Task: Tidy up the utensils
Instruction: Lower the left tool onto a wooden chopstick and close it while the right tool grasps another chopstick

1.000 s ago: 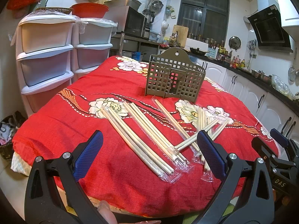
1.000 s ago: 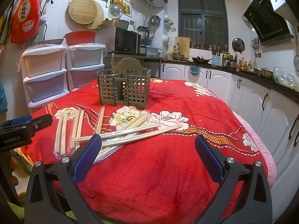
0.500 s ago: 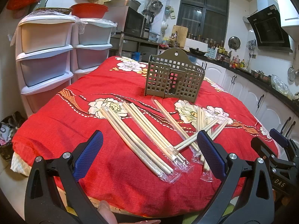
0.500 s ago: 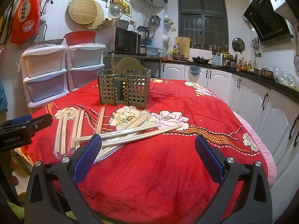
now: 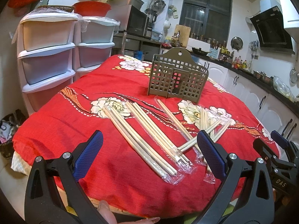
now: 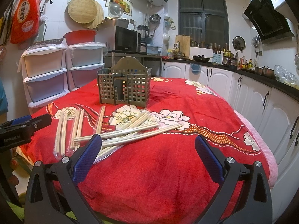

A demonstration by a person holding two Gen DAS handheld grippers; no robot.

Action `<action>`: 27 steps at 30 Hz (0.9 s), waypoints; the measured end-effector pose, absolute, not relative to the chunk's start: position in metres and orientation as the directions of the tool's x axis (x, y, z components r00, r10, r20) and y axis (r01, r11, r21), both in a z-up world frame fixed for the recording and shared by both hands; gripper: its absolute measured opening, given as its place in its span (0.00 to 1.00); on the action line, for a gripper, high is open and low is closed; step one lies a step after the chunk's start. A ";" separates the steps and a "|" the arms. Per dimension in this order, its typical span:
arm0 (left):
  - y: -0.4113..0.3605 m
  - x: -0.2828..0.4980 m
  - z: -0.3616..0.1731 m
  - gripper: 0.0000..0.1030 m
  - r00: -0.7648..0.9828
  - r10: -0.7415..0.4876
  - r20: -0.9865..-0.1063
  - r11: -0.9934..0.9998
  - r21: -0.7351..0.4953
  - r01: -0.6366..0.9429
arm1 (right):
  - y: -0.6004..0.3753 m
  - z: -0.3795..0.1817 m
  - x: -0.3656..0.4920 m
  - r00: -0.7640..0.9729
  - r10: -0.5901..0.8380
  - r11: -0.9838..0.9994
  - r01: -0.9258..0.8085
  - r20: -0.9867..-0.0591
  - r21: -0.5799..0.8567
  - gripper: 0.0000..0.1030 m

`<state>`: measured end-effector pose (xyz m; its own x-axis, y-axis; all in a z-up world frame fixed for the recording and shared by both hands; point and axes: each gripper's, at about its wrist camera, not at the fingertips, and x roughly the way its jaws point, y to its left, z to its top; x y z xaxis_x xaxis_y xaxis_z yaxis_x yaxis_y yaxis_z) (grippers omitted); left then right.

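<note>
Several pairs of wooden chopsticks in clear plastic sleeves [image 5: 149, 132] lie spread on the red flowered tablecloth [image 5: 74, 115]; they also show in the right wrist view [image 6: 130, 132]. A grey-brown perforated utensil holder [image 5: 177, 76] stands upright behind them, also in the right wrist view [image 6: 124, 85]. My left gripper [image 5: 149, 153] is open and empty, hovering at the near table edge over the chopsticks' near ends. My right gripper [image 6: 148, 155] is open and empty, above the cloth to the right of the pile.
White plastic drawer units [image 5: 48, 56] stand left of the table. A kitchen counter with white cabinets [image 6: 252, 93] runs along the right. The other gripper shows at each view's edge: the right one [image 5: 280, 155] and the left one [image 6: 22, 128].
</note>
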<state>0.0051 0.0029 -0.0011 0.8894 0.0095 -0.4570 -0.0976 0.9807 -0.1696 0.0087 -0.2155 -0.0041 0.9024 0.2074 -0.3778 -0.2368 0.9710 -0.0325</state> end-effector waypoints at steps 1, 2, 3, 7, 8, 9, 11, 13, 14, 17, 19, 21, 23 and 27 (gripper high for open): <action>0.005 0.006 -0.001 0.89 0.888 0.008 -0.459 0.980 -0.174 -0.099 | -0.217 -0.008 0.012 0.901 0.210 0.971 -0.239 -0.380 -0.031 0.94; 0.006 0.007 -0.001 0.89 0.887 0.007 -0.461 0.979 -0.176 -0.100 | -0.217 -0.008 0.013 0.899 0.212 0.970 -0.240 -0.384 -0.028 0.94; 0.007 0.008 -0.001 0.89 0.886 0.008 -0.463 0.979 -0.177 -0.102 | -0.216 -0.009 0.015 0.896 0.215 0.969 -0.244 -0.388 -0.027 0.94; 0.015 0.012 -0.001 0.89 0.878 0.009 -0.478 0.977 -0.184 -0.110 | -0.216 -0.007 0.024 0.887 0.228 0.966 -0.259 -0.401 -0.024 0.94; 0.017 0.013 -0.001 0.89 0.877 0.008 -0.481 0.976 -0.187 -0.111 | -0.216 -0.006 0.026 0.886 0.230 0.965 -0.261 -0.403 -0.023 0.94; 0.019 0.015 -0.001 0.89 0.874 0.008 -0.485 0.975 -0.190 -0.114 | -0.217 -0.006 0.027 0.885 0.233 0.965 -0.263 -0.404 -0.021 0.94; 0.024 0.019 0.000 0.89 0.868 0.010 -0.496 0.973 -0.194 -0.122 | -0.217 -0.004 0.031 0.877 0.242 0.962 -0.272 -0.414 -0.014 0.94; 0.027 0.021 0.000 0.89 0.865 0.012 -0.502 0.972 -0.196 -0.127 | -0.217 -0.003 0.035 0.869 0.252 0.959 -0.282 -0.425 -0.007 0.94; 0.030 0.023 0.000 0.89 0.860 0.014 -0.510 0.971 -0.196 -0.133 | -0.216 -0.003 0.038 0.866 0.258 0.958 -0.288 -0.429 -0.005 0.94; 0.034 0.029 -0.001 0.89 0.848 0.018 -0.529 0.970 -0.195 -0.143 | -0.212 -0.001 0.046 0.855 0.274 0.952 -0.307 -0.441 -0.004 0.94; 0.038 0.035 -0.002 0.89 0.839 0.019 -0.543 0.969 -0.197 -0.149 | -0.210 0.001 0.051 0.847 0.285 0.948 -0.318 -0.448 0.002 0.94; 0.042 0.039 -0.003 0.89 0.831 0.018 -0.556 0.968 -0.199 -0.155 | -0.207 0.004 0.059 0.839 0.297 0.945 -0.328 -0.456 0.011 0.94; 0.045 0.044 -0.003 0.89 0.825 0.019 -0.565 0.966 -0.201 -0.160 | -0.204 0.006 0.066 0.834 0.304 0.942 -0.335 -0.461 0.014 0.94; 0.054 0.055 -0.004 0.89 0.808 0.016 -0.589 0.963 -0.210 -0.172 | -0.202 0.009 0.085 0.820 0.314 0.939 -0.343 -0.479 0.029 0.94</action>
<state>0.0553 0.0540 -0.0036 0.8078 0.0161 -0.5893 -0.1720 0.9626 -0.2095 0.0855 -0.2019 0.0085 0.8196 0.3141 -0.4792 -0.3426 0.9390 0.0294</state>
